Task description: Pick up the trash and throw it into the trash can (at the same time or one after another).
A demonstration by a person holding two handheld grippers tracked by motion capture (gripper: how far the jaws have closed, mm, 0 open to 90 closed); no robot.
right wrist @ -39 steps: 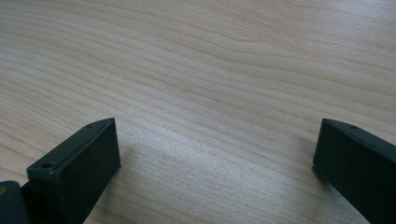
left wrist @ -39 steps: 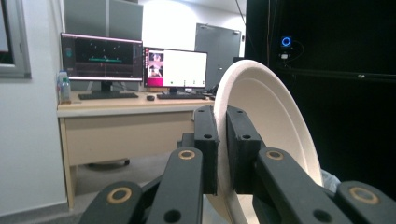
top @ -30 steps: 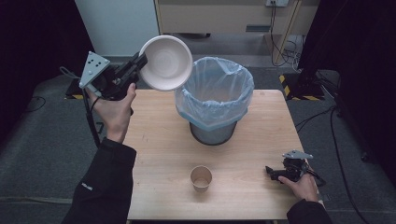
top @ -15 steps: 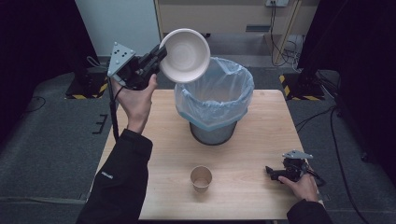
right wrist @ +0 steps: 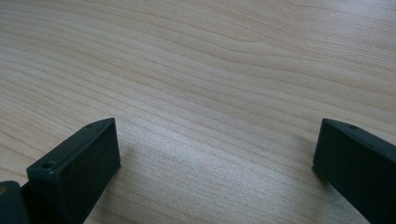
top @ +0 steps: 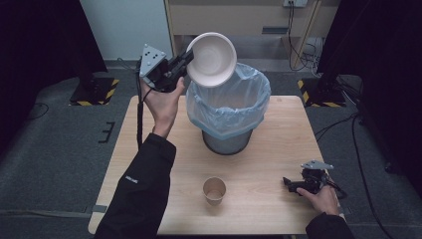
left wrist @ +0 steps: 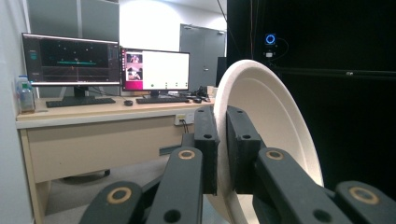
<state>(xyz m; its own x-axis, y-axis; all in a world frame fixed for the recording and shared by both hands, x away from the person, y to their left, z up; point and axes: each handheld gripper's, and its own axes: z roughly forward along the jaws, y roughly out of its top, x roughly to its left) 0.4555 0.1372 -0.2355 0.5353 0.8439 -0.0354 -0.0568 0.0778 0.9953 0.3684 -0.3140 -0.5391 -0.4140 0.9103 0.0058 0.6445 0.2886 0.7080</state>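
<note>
A white paper bowl (top: 212,59) is held tilted on edge above the near-left rim of the bin (top: 229,99), which is lined with a pale blue bag. My left gripper (top: 185,59) is shut on the bowl's rim; in the left gripper view the two jaws pinch the bowl (left wrist: 271,121) wall between them (left wrist: 223,140). A brown paper cup (top: 214,190) stands upright on the table's front middle. My right gripper (top: 289,184) rests low on the table at the front right, with its jaws wide apart (right wrist: 215,154) over bare wood and nothing between them.
The wooden table (top: 278,144) carries the bin at its back middle. Behind it stand a wooden desk (left wrist: 93,135) with monitors (left wrist: 112,65) and a white wall. Black drapes hang at both sides, and cables (top: 298,30) run on the grey floor.
My left gripper has carried the bowl to the right and slightly forward, from left of the bin to above its rim. The right gripper and the cup have stayed still.
</note>
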